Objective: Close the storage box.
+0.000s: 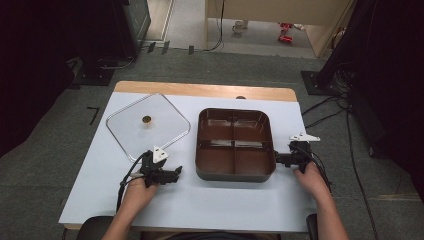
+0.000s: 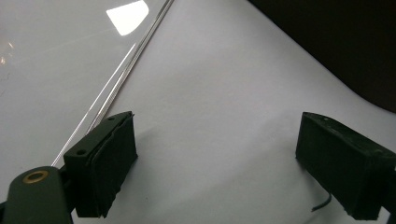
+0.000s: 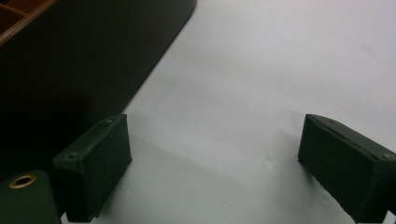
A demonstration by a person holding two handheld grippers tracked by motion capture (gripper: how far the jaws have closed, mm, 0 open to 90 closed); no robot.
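A dark brown tray with four compartments sits on the white table top, right of centre. A clear square lid with a small brown knob lies flat to its left. My left gripper rests low on the table between lid and tray, jaws open and empty; its own view shows the lid's edge and the tray's dark wall. My right gripper sits at the tray's right side, open, nothing between its jaws. In the right gripper view the tray's wall lies just left of the gripper.
The white sheet covers most of a wooden table; bare wood shows along the far edge. Cables run over the floor at the right. Dark stands and equipment flank the table on both sides.
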